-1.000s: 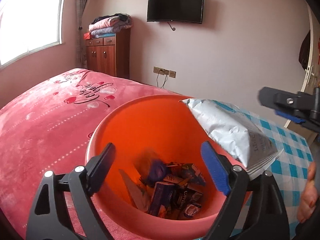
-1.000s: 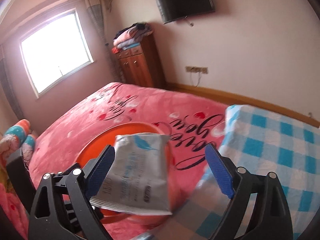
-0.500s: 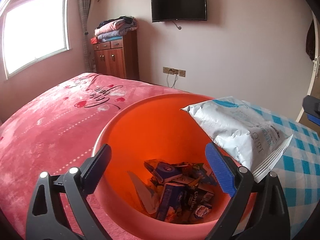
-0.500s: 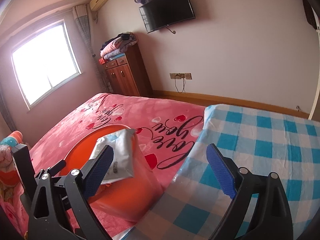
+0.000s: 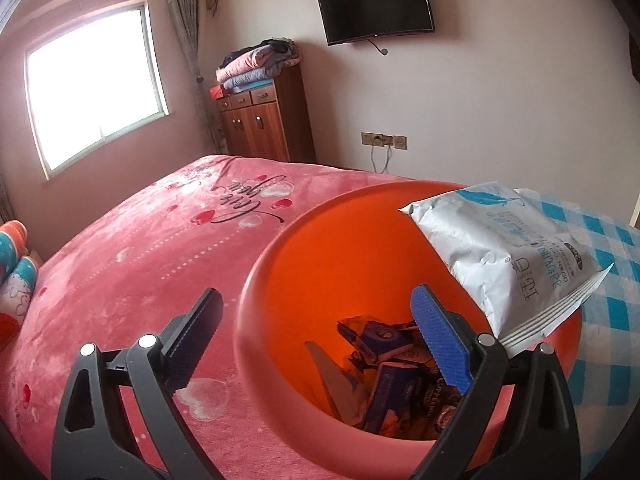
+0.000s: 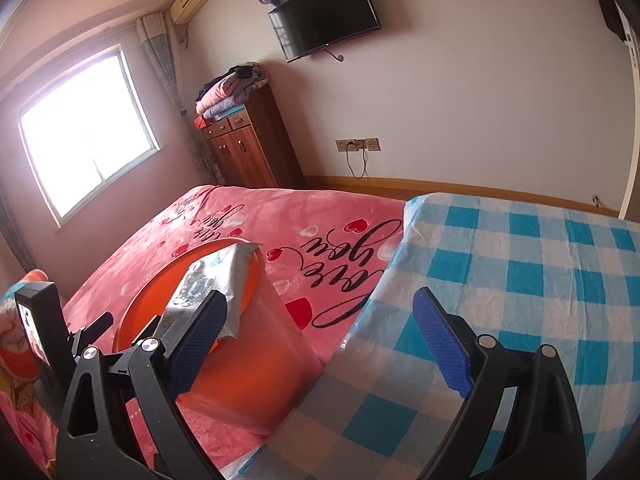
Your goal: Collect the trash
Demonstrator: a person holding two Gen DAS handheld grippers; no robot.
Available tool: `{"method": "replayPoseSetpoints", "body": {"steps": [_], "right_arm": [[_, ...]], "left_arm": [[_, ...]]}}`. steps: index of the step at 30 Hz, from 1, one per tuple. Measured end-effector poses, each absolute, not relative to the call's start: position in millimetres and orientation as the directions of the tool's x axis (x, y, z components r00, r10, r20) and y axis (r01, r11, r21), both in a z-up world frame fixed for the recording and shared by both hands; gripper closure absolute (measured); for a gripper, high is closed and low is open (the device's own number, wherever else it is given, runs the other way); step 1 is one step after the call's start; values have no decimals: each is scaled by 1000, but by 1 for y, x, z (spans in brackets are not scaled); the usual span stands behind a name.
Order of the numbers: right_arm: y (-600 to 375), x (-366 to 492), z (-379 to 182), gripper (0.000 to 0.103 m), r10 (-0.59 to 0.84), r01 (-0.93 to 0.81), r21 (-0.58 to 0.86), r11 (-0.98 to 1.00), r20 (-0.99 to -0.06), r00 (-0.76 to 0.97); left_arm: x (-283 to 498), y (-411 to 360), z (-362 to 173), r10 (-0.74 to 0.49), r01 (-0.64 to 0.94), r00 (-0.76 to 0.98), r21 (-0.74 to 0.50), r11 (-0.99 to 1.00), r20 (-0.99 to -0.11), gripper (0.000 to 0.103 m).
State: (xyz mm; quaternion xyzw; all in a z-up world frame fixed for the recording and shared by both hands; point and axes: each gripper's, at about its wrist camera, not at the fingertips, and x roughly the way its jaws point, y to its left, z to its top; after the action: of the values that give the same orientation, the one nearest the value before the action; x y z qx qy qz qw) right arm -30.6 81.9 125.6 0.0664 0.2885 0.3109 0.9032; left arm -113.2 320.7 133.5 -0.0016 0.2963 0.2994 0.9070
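An orange bin (image 5: 280,312) stands on the pink bed and holds several wrappers and small boxes (image 5: 392,376). A white and silver bag (image 5: 504,256) lies across its right rim, half over the edge. My left gripper (image 5: 316,336) is open and empty, just in front of the bin, its right finger over the opening. In the right wrist view the bin (image 6: 248,364) and the bag (image 6: 212,284) sit at the lower left. My right gripper (image 6: 320,340) is open and empty, to the right of the bin.
A pink bedspread (image 5: 140,264) covers the bed. A blue and white checked cloth (image 6: 520,280) covers the right side. A wooden cabinet (image 5: 260,120) with folded blankets, a wall TV (image 5: 376,4) and a window (image 5: 92,84) lie beyond. Pillows (image 5: 16,264) lie at the left.
My right gripper has let go of the bag and drawn back to the right. The bag now rests on the bin's rim. My left gripper has shifted left of the bin.
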Motion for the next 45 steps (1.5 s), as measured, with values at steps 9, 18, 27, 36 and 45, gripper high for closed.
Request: {"method": "replayPoseSetpoints", "body": {"steps": [9,18,27,36,45], "right_arm": [[59,-36,120,10,581,-491,312,813,-481,657],[26,-47,118,10,541,-446,306,841,-473,695],[-11,-65,118,10,454,-390,233,891,-474,754],[-70,-81,119,10,373,-285,248,926,-477,796],[-129,-104,120,10,269,-173,238,956,-468,842]], "left_arm": [[-126,324,140,626,-599,595,242,764,-504,7],[-137,309,155,586,-575,646,194,795,-489,7],[-127,260,165,447,-457,742,109,882,-500,7],[-110,191,164,307,-319,800,68,945,-515,6],[-101,119,159,175,-172,829,56,984,-532,4]]}}
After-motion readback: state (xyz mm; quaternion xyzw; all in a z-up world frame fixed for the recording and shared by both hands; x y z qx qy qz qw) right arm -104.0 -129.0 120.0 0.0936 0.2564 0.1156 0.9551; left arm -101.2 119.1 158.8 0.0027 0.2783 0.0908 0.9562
